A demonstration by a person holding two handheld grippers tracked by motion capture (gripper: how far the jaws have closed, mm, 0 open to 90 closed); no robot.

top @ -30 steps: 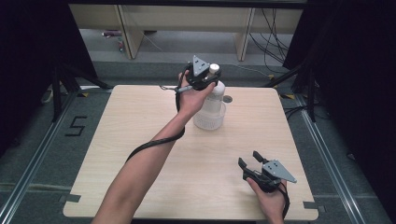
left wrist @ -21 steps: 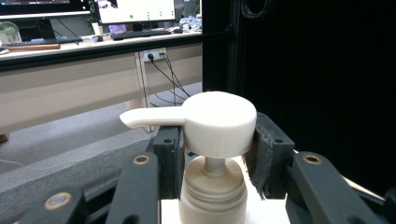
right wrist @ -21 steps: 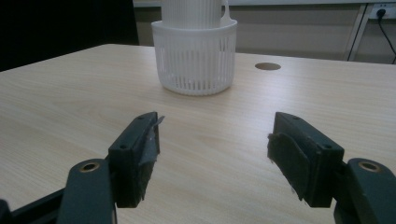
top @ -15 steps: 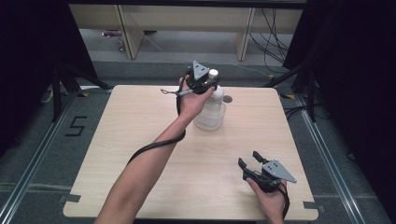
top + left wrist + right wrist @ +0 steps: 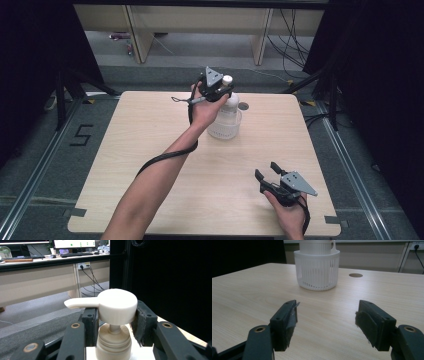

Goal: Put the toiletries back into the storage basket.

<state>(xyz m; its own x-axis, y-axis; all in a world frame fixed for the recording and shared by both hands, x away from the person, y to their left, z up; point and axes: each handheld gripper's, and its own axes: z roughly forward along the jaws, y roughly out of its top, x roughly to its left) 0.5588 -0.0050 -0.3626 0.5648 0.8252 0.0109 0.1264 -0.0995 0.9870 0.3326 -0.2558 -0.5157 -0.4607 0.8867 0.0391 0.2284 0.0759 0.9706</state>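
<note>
Grip on the pump head [image 5: 117,306] was the step in hand: the left gripper [image 5: 114,322] was clenched on it, atop the bottle [image 5: 229,102] standing in a white basket [image 5: 223,127] far across the table [image 5: 150,150]. Right gripper [image 5: 325,315] rested apart, released. Next probably came a lift or press, though the aim was unclear.

Grey floor [image 5: 165,55], black curtains [image 5: 380,75], a long beige desk [image 5: 200,20] behind.

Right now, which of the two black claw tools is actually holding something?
The left gripper, far across the table: its pads clamp the white pump head of the bottle. The right gripper rests near the table's front edge, jaws apart, nothing between them.
</note>
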